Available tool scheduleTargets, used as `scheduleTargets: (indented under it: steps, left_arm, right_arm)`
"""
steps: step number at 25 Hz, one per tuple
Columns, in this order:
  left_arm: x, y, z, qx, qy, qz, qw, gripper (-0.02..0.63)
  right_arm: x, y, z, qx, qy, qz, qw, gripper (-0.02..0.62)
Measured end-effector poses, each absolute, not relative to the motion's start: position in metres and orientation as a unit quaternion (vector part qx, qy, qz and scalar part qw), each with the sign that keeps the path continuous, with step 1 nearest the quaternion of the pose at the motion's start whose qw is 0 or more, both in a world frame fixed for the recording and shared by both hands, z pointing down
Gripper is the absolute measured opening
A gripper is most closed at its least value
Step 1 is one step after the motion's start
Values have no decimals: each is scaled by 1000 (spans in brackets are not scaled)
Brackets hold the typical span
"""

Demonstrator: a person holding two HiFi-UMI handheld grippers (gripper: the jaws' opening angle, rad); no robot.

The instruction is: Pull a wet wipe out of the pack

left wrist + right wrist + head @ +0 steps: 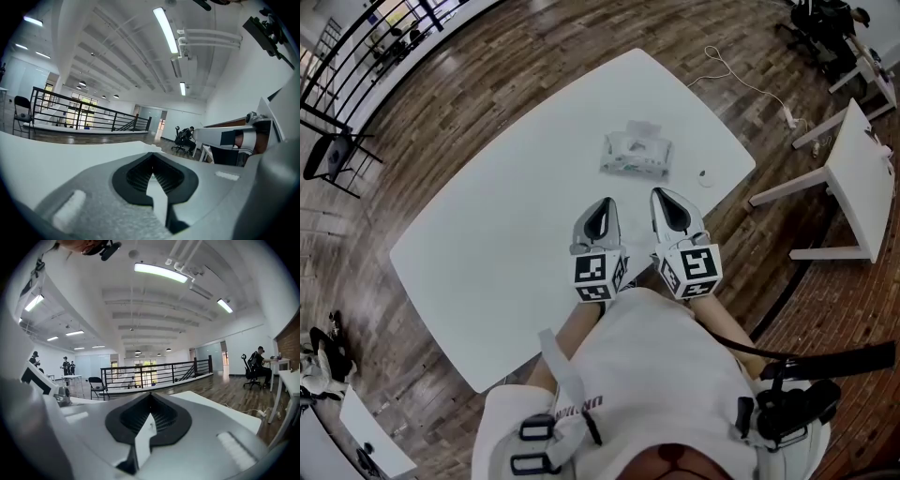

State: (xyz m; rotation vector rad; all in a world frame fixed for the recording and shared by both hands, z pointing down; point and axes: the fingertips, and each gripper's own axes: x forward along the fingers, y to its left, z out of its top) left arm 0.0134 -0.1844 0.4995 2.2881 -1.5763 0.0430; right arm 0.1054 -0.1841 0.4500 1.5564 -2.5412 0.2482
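The wet wipe pack (636,155), white with green print, lies flat on the white table (516,216), toward its far right side. A crumpled white wipe (639,128) sticks up from its top. My left gripper (605,201) and right gripper (662,192) are side by side over the table's near edge, both pointing toward the pack and well short of it. In the left gripper view the left gripper (152,155) is shut with nothing in it. The right gripper view shows the right gripper (151,394) the same, shut and holding nothing. Neither gripper view shows the pack clearly.
A small white round object (705,178) lies on the table right of the pack. A white bench (862,178) stands on the wooden floor at the right, with a white cable (741,75) lying beyond the table. A dark chair (328,155) and railing are at far left.
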Motion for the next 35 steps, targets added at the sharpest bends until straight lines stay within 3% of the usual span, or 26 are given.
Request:
scheduleTargets:
  steps: [35]
  left_arm:
    - [14,-185,496,813,-556,17,171,3]
  right_arm:
    - [106,-184,476,529,-836,114,91,5]
